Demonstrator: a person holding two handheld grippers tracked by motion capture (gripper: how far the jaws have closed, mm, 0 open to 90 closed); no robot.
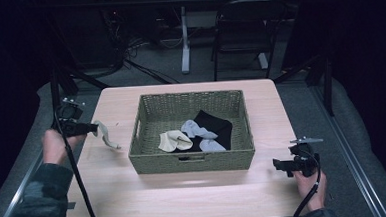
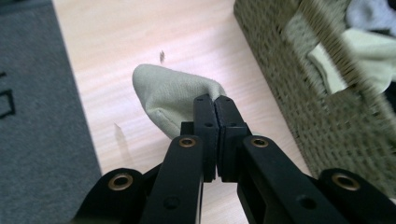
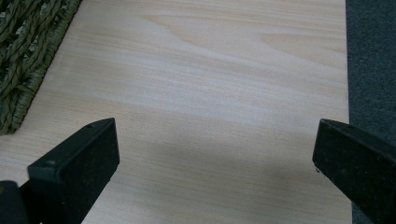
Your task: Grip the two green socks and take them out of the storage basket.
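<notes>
A woven green basket (image 1: 147,141) stands mid-table with several socks in it: a cream one (image 1: 174,140), a pale blue one (image 1: 196,130) and a black one (image 1: 217,124). Left of the basket, my left gripper (image 1: 95,126) is shut on a beige sock (image 1: 106,135) that hangs from its tips just above the wood. In the left gripper view the jaws are pressed together on that beige sock (image 2: 173,95), with the basket wall (image 2: 327,107) to the right. My right gripper (image 1: 278,165) rests near the table's right front, open; its jaws stand wide apart over bare wood (image 3: 215,84).
The light wooden table (image 1: 185,194) has free room in front of the basket and along its left side. Grey carpet (image 2: 37,116) lies beyond the table's left edge. A chair (image 1: 242,31) and table legs stand behind, off the work surface.
</notes>
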